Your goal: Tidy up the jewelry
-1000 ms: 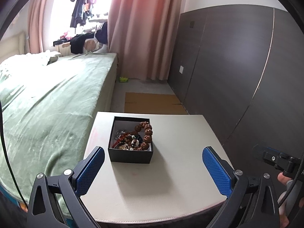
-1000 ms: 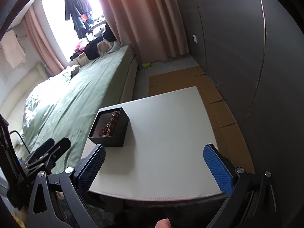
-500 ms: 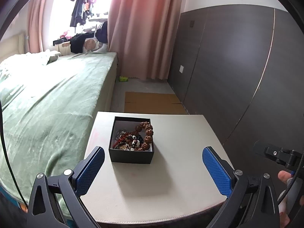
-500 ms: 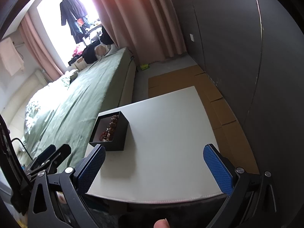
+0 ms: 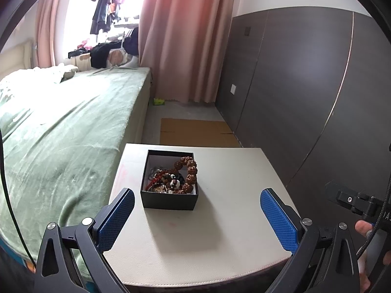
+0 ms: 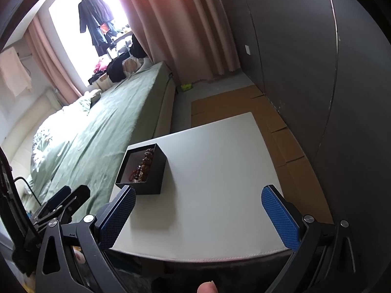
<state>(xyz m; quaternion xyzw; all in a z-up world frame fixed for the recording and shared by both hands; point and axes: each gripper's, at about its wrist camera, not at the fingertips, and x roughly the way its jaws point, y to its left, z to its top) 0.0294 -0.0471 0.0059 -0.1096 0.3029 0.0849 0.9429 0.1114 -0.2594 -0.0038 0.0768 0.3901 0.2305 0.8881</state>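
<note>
A black open box (image 5: 168, 199) stands on the left part of a small white table (image 5: 220, 232). It holds a brown bead bracelet (image 5: 189, 171) and a tangle of other jewelry (image 5: 162, 182). The box also shows in the right wrist view (image 6: 152, 175), with beads (image 6: 144, 164) inside. My left gripper (image 5: 196, 216) is open and empty, hovering above the table's near edge, just short of the box. My right gripper (image 6: 198, 217) is open and empty, above the near edge, to the right of the box.
A bed with a green cover (image 5: 61, 134) runs along the table's left side. A dark wall panel (image 5: 305, 97) stands to the right. Flat cardboard (image 5: 195, 131) lies on the floor beyond the table. Pink curtains (image 5: 185, 36) hang at the back.
Both grippers have drifted slightly; the right view has tilted and moved a little closer to the box. Both stay open and empty. The box has not moved.
</note>
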